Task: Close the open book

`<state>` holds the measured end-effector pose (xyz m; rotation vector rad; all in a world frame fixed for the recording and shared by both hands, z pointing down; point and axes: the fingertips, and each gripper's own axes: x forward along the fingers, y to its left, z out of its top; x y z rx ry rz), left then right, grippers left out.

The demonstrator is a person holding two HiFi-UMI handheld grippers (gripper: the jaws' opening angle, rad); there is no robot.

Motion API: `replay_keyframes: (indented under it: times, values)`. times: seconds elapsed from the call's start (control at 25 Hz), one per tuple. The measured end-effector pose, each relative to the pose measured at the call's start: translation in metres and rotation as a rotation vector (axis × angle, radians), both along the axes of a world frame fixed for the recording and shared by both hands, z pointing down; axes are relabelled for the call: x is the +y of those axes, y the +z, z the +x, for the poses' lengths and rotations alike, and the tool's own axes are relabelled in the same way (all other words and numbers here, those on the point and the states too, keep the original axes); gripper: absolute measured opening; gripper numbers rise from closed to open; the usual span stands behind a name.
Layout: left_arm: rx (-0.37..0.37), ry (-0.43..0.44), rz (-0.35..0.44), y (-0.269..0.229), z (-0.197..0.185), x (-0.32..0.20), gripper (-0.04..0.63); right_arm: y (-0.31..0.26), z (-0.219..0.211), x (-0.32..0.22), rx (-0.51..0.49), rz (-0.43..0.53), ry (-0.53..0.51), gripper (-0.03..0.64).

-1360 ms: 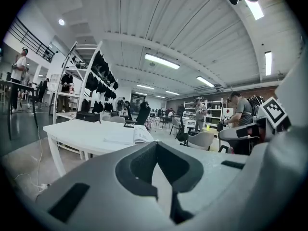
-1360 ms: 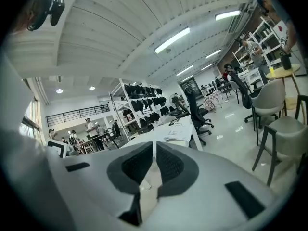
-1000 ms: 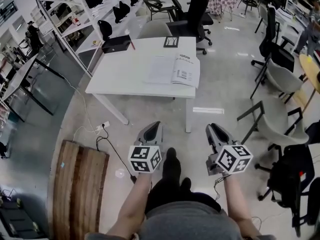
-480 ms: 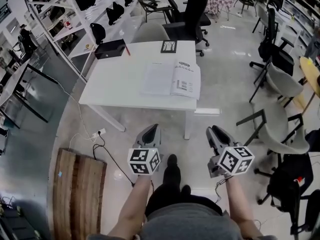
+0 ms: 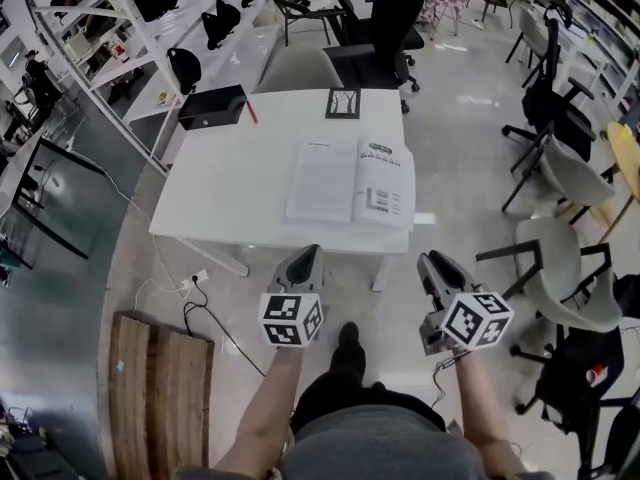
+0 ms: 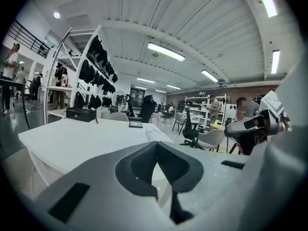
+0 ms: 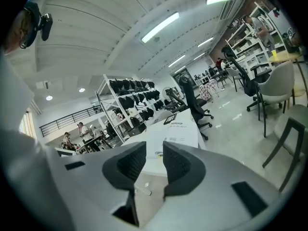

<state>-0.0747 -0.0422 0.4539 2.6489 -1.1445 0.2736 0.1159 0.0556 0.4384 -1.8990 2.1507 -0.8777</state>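
The open book lies flat with its white pages up, near the right front edge of the white table. Both grippers are held side by side in front of the table, short of its edge and clear of the book. My left gripper has its jaws closed together with nothing in them; its own view shows the tips meeting, with the table beyond. My right gripper stands slightly open and empty, and the book shows past its jaws.
A black box and a black-framed card sit at the table's far edge. A black office chair stands behind the table, grey chairs to the right. Shelving runs along the left. A wooden pallet lies on the floor.
The table and book have drawn closer in the head view. Both grippers have moved forward together toward the table's front edge.
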Motion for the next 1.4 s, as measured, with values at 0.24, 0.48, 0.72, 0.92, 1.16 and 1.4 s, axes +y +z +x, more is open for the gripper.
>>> replay_keyframes:
  times: [0.24,0.48,0.72,0.92,1.16,1.4]
  values:
    - [-0.007,0.021,-0.017,0.008,0.001,-0.05,0.006,0.005,0.001,-0.044,-0.002,-0.021,0.024,0.101]
    - [-0.008,0.047,-0.032,0.018,0.006,-0.084,0.006,0.01,0.007,-0.071,-0.006,-0.036,0.061,0.101]
    - [-0.016,0.075,-0.048,0.028,0.016,-0.105,0.006,0.014,0.02,-0.086,-0.01,-0.06,0.096,0.101]
    - [-0.029,0.086,-0.063,0.036,0.027,-0.115,0.005,0.023,0.033,-0.093,-0.028,-0.083,0.108,0.101]
    - [-0.047,0.085,-0.07,0.04,0.044,-0.128,0.006,0.035,0.054,-0.104,-0.066,-0.106,0.113,0.101]
    - [-0.07,0.07,-0.072,0.043,0.062,-0.142,0.005,0.047,0.074,-0.118,-0.092,-0.136,0.087,0.106]
